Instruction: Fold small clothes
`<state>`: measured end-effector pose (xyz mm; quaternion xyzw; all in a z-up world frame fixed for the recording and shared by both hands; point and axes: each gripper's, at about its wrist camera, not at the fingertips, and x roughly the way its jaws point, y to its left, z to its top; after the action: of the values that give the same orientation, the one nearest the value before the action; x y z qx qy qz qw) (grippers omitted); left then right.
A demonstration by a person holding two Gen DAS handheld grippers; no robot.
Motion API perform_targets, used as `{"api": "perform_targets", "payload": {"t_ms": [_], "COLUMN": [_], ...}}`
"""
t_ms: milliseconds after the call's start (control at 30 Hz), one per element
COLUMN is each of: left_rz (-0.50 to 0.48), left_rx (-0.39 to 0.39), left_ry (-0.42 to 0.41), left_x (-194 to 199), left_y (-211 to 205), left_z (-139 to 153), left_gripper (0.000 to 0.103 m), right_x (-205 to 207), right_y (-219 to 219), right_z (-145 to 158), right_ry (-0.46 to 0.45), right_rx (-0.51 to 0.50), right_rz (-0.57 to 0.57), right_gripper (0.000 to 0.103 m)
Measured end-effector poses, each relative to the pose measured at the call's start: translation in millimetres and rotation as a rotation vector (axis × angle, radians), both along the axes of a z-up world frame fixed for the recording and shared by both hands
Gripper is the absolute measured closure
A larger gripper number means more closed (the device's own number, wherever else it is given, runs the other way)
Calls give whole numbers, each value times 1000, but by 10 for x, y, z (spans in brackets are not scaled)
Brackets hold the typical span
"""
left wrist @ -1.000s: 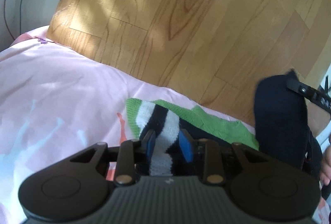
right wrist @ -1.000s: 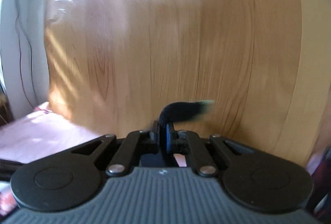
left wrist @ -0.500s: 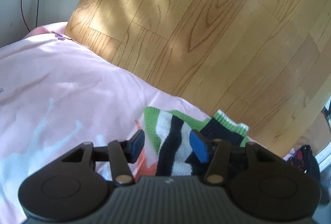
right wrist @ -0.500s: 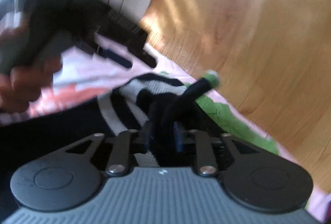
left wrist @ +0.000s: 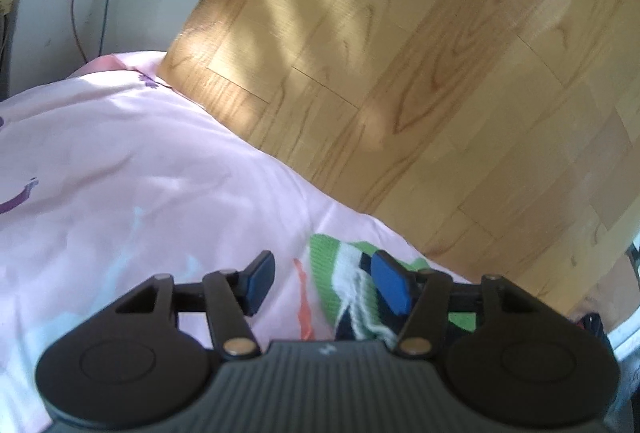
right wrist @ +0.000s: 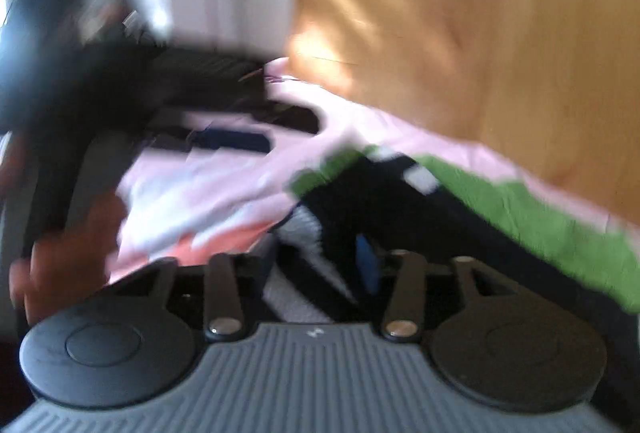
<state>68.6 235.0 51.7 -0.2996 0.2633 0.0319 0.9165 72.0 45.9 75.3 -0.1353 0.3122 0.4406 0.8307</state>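
- We see the left gripper (left wrist: 320,283), jaws just opened and apart, nothing pressed between them.
- The striped sock (left wrist: 352,297) lies on the pink sheet (left wrist: 140,193) near the wooden floor (left wrist: 460,73).
- Our right gripper (right wrist: 320,261), blurred, jaws just parted over the sock.

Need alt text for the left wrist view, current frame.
The left hand-held gripper, jaws apart and holding nothing, hovers over a green, white and black striped sock lying on a pink bedsheet. Its jaws have just been opening. Sunlit wooden floor fills the background.
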Motion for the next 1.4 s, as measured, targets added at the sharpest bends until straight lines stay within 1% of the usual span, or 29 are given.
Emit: {"api": "perform_targets", "payload": {"t_ms": [67, 133, 200, 267, 333, 400, 433, 467, 533, 567, 600, 633, 667, 700, 733, 767, 800, 867, 933, 1000, 1067, 1133, 1233, 1400], "left_rz": [-7, -32, -64, -93, -113, -133, -143, -151, -157, -165, -166, -162, -160, -157, -151, -148, -148, -143, -135, -131, -130, -129, -119, -116], "left_rx": [-8, 7, 36, 83, 126, 155, 170, 185, 215, 218, 223, 234, 242, 246, 249, 252, 254, 267, 284, 289, 288, 290, 301, 303], "left_ry": [5, 12, 10, 0, 6, 39, 63, 89, 125, 128, 132, 136, 139, 142, 145, 146, 146, 147, 150, 150, 150, 149, 153, 153], "left_x": [18, 40, 46, 34, 44, 87, 120, 154, 195, 199, 199, 197, 191, 187, 189, 190, 187, 196, 200, 196, 202, 203, 204, 208], "left_y": [-6, -62, -147, -248, -344, -416, -449, -479, -526, -536, -543, -550, -550, -548, -546, -544, -544, -562, -583, -586, -582, -582, -588, -582], "left_z": [-8, -19, -19, -9, -20, -58, -89, -122, -180, -193, -203, -215, -222, -226, -228, -233, -233, -231, -231, -233, -234, -234, -237, -243], "left_gripper": [47, 46, 46, 46, 47, 52, 59, 61, 62, 61, 60, 57, 56, 53, 49, 49, 48, 46, 43, 42, 41, 40, 34, 33], "right_x": [-74, -104, -108, -76, 8, 43, 78, 125, 213, 261, 293, 328, 369, 419, 462, 511, 540, 549, 529, 486, 421, 433, 418, 426], "right_y": [-18, -133, -299, -512, -670, -947, -1078, -1228, -1509, -1647, -1790, -1993, -2159, -2240, -2338, -2465, -2541, -2573, -2461, -2374, -2328, -2288, -2383, -2459], "right_z": [30, 106, 179, 241, 205, 188, 163, 122, 11, -66, -129, -103, -84, -121, -154, -183, -204, -227, -233, -207, -180, -222, -233, -225], "right_ry": [-38, -40, -44, -50, -51, -45, -38, -31, -28, -36, -38, 21, 67, 75, 116, 181, 207, 222, 188, 129, 79, 48, 28, 49], "right_rx": [-17, 4, 31, 50, 61, 82, 86, 80, 37, -6, -24, 83, 149, 143, 168, 239, 286, 321, 281, 212, 164, 138, 139, 179], "right_rz": [21, 8, -30, -77, -144, -237, -289, -357, -499, -579, -639, -665, -730, -810, -868, -902, -926, -953, -965, -981, -989, -988, -996, -1037], "right_gripper": [53, 54, 54, 54, 55, 56, 56, 56, 57, 60, 63, 65, 65, 64, 59, 60, 61, 63, 63, 57, 56, 56, 55, 54]}}
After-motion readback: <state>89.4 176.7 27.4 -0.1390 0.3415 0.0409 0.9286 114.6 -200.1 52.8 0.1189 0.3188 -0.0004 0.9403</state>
